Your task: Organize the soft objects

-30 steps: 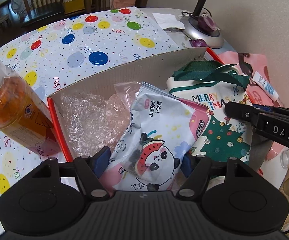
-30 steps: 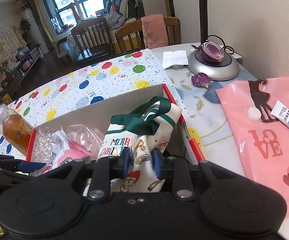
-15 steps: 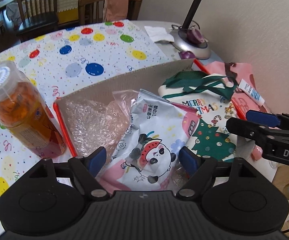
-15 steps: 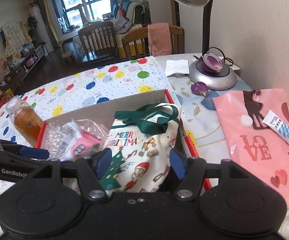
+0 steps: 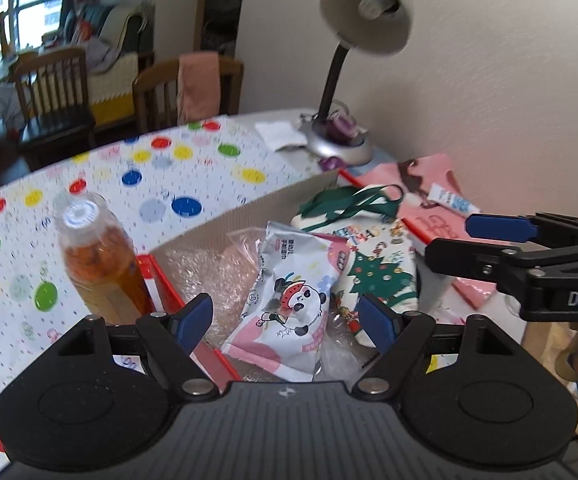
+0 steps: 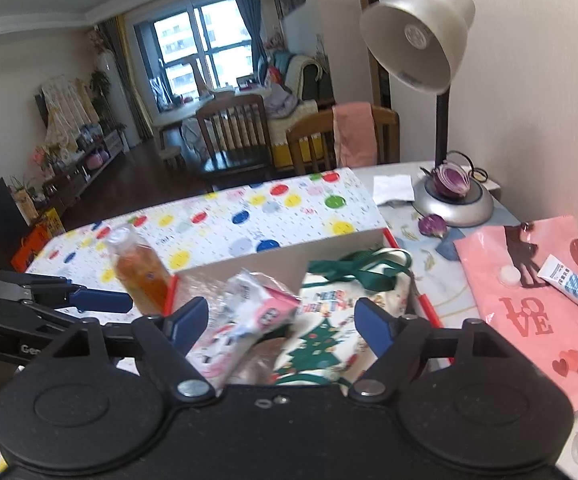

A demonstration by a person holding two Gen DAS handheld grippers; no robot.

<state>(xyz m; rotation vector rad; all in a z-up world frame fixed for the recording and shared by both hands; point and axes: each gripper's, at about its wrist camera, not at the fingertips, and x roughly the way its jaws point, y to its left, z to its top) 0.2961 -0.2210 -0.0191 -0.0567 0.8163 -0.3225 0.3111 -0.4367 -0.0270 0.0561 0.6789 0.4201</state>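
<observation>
Both tools have lifted, wide and empty, above the "MERRY CHRISTMAS" bag (image 6: 329, 320).

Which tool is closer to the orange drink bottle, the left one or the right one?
Left. The left tool hangs open just beside the bottle, at the box's near-left corner. The right tool, also open, sits farther right, over the Christmas bag.
</observation>
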